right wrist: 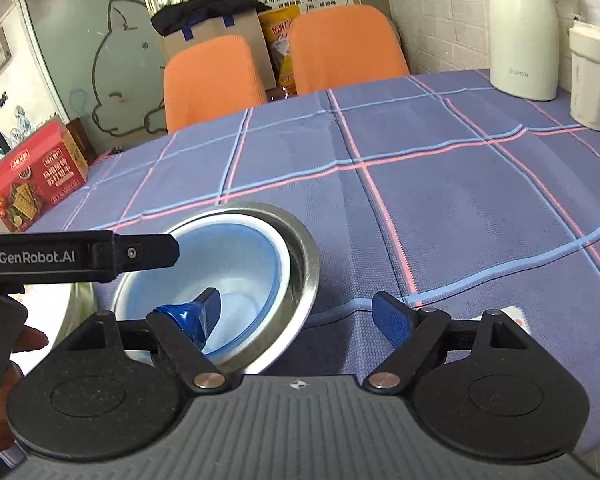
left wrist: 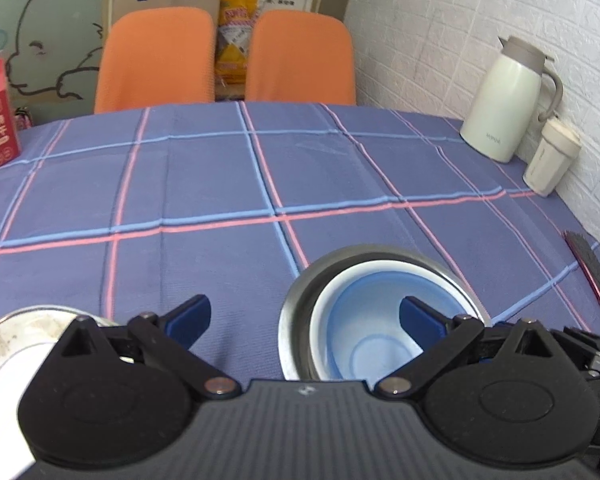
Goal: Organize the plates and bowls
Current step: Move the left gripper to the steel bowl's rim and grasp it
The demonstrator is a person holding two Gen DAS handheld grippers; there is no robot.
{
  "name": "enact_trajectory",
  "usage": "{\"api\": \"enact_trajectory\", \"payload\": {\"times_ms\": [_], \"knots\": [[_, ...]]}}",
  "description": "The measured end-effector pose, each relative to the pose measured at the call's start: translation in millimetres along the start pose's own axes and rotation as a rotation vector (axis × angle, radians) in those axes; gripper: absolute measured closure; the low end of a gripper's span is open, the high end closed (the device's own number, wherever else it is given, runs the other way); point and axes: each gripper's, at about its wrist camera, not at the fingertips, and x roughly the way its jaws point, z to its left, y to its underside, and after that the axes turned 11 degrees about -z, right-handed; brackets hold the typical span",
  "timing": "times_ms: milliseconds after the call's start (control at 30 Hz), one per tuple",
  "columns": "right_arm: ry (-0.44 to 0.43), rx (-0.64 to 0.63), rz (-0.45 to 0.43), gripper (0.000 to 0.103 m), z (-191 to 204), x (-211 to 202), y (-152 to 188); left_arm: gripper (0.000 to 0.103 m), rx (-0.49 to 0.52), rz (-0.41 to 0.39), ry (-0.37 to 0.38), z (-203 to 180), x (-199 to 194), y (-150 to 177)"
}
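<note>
item: blue bowl point(right wrist: 236, 280), nested tilted inside a steel bowl point(right wrist: 304, 264), on the checked tablecloth point(right wrist: 460, 208) near the table's near edge. a second pale dish point(left wrist: 16, 356) lies at the near left corner, partly hidden; its kind cannot be told.

relation: the nested pair lies straight ahead of the right gripper point(right wrist: 296, 314), slightly to its left, and ahead-right of the left gripper point(left wrist: 304, 318). the right one looks nearer, its left finger point(right wrist: 208, 308) over the blue bowl's interior, its other finger outside the steel rim.

grippers: both spread wide, holding nothing; contact with the bowl cannot be told.
</note>
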Motion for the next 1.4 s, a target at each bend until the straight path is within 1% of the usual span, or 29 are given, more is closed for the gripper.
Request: {"api": "enact_trajectory", "payload": {"times_ms": [100,233,367,433,533,600,667,767,900,1033,1233,1300,1367,1400], "knots": [[0.001,-0.007,0.017,0.033,-0.6,9.2,0.8,0.003,0.030,0.042,0.012,-0.6,14.7,-0.2],[0.009,-0.039,0.022,0.033,2.4,14.9,2.0,0.003,0.075,0.071,0.000,-4.4,26.9,4.5],[0.029,-0.117,0.023,0.032,11.6,17.3,4.6,0.003,0.110,0.089,0.004,-10.7,34.2,8.7],[0.029,-0.154,0.008,0.030,15.0,16.4,8.1,0.003,0.119,0.090,-0.010,-11.7,36.9,9.3],[0.003,-0.144,-0.035,0.030,7.5,11.4,12.7,0.003,0.101,0.116,-0.009,-8.0,41.9,10.2],[0.002,-0.140,-0.048,0.029,5.5,9.7,13.6,0.003,0.075,0.122,0.004,-4.2,43.1,11.1],[0.016,-0.142,-0.030,0.029,7.9,11.3,10.4,0.003,0.072,0.127,0.006,-2.7,43.7,10.7],[0.040,-0.141,0.006,0.029,14.0,14.6,5.5,0.003,0.094,0.126,-0.001,-3.7,43.6,12.2],[0.026,-0.130,0.001,0.029,13.1,13.1,6.8,0.003,0.096,0.128,0.004,-0.2,42.7,11.7],[0.045,-0.137,-0.006,0.029,14.0,16.6,6.7,0.003,0.091,0.129,-0.004,0.7,45.3,10.3],[0.034,-0.148,-0.021,0.025,14.9,19.7,8.2,0.003,0.104,0.132,-0.003,-2.3,47.1,9.9],[0.030,-0.157,-0.002,0.025,15.3,21.4,5.4,0.003,0.105,0.137,-0.002,-2.1,47.5,9.3],[0.039,-0.152,0.044,0.026,17.9,22.6,-0.3,0.003,0.110,0.138,-0.003,-3.0,47.7,9.4],[0.042,-0.154,0.045,0.029,20.8,21.0,-0.5,0.004,0.107,0.136,-0.002,-2.7,47.2,9.2]]}}
